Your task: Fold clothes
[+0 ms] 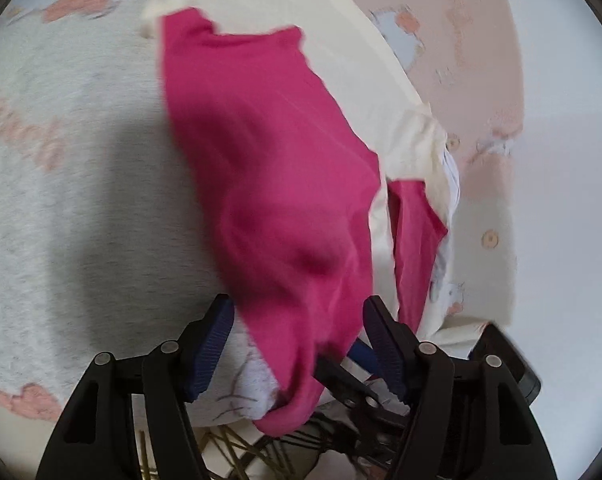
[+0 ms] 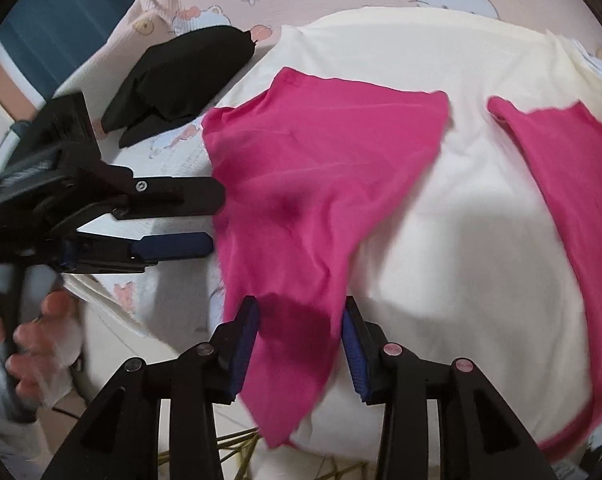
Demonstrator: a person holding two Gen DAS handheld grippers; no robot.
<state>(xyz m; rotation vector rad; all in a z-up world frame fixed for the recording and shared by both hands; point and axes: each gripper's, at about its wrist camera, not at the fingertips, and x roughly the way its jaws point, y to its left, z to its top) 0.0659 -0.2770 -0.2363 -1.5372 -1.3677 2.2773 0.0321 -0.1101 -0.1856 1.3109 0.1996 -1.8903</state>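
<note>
Both tools, left (image 1: 299, 344) and right (image 2: 301, 344), stand spread around soft, crumpled magenta cloth (image 2: 313, 176).

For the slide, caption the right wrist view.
Right tongs straddle a bright pink cloth garment on a cream fabric sheet.

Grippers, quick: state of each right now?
Left gripper: open, pink garment draped between the jaws.
Right gripper: open, same garment between them.
</note>
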